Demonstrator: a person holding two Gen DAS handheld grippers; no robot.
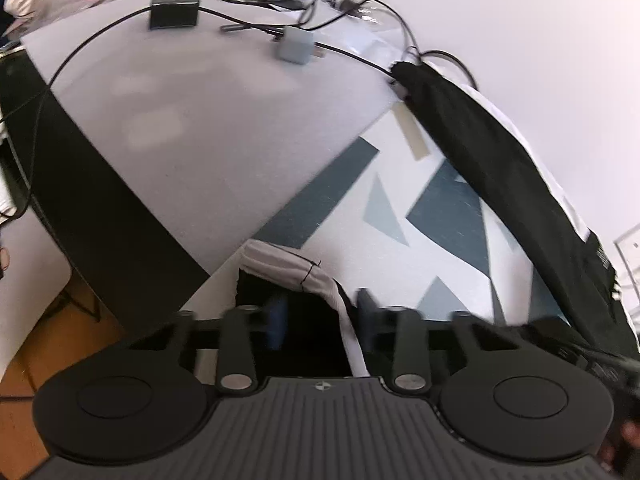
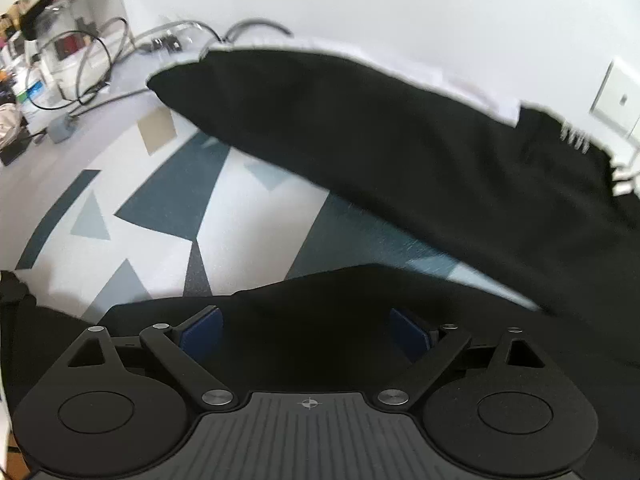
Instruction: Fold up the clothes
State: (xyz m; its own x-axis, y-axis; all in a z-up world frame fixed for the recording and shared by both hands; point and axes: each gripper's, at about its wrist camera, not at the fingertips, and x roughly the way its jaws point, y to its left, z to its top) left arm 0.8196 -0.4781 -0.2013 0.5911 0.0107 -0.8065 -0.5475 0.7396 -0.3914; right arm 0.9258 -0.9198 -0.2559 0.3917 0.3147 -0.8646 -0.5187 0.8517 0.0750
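Where blue pads spread: limp black garment point(image 2: 400, 152), angular-patterned mat point(image 2: 256, 216).

Black garment point(image 2: 380, 128), grey-white geometric cloth point(image 2: 168, 216)

I see a grey table point(image 1: 208, 128) carrying a white cloth with blue-grey triangles point(image 2: 168, 216), a black garment point(image 2: 380, 152), tangled black cables point(image 1: 320, 0).
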